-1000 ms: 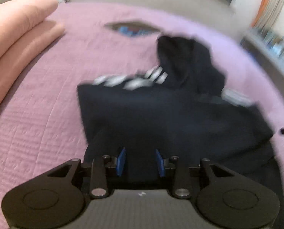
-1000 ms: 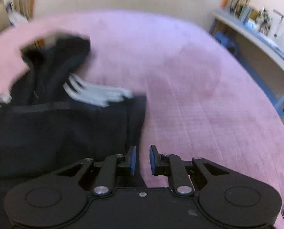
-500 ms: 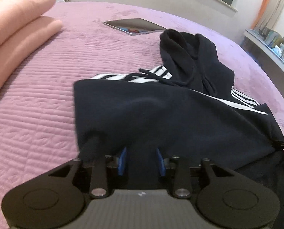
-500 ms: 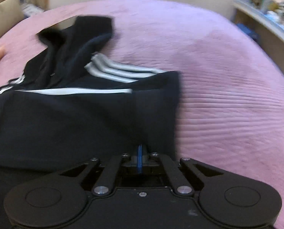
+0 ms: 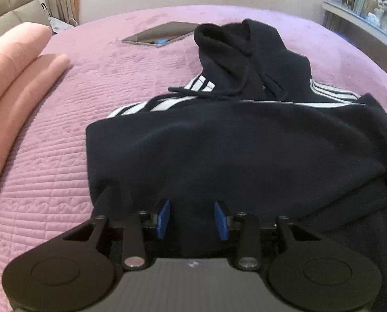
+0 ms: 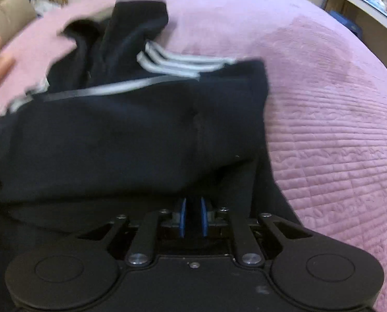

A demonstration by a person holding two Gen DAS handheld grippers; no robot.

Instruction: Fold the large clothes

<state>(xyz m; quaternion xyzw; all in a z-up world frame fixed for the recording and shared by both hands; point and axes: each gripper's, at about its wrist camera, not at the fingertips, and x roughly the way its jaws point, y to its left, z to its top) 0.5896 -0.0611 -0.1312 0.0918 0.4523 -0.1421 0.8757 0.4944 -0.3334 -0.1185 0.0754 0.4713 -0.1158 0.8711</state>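
A dark navy hoodie [image 5: 219,156] with white sleeve stripes [image 5: 162,105] lies on the purple bed cover [image 5: 50,169], its lower part folded up over the chest and the hood [image 5: 245,52] at the far end. My left gripper [image 5: 192,218] is shut on a thick bunch of the near fold, with cloth filling the gap between the blue pads. In the right wrist view the hoodie [image 6: 115,143] is blurred. My right gripper [image 6: 193,215] sits at the fold's right end; its jaws are opening, with a narrow gap and dark cloth lying between them.
A tablet [image 5: 159,35] lies on the cover beyond the hood. Folded pink bedding [image 5: 11,78] runs along the left side. A shelf with books and ornaments [image 5: 362,18] stands at the far right. Bare purple cover [image 6: 336,130] spreads to the right of the hoodie.
Both grippers have sunk toward the bed with the folded layer. The right gripper closed fully on the cloth half a second ago and has now parted slightly. The left gripper's gap is unchanged.
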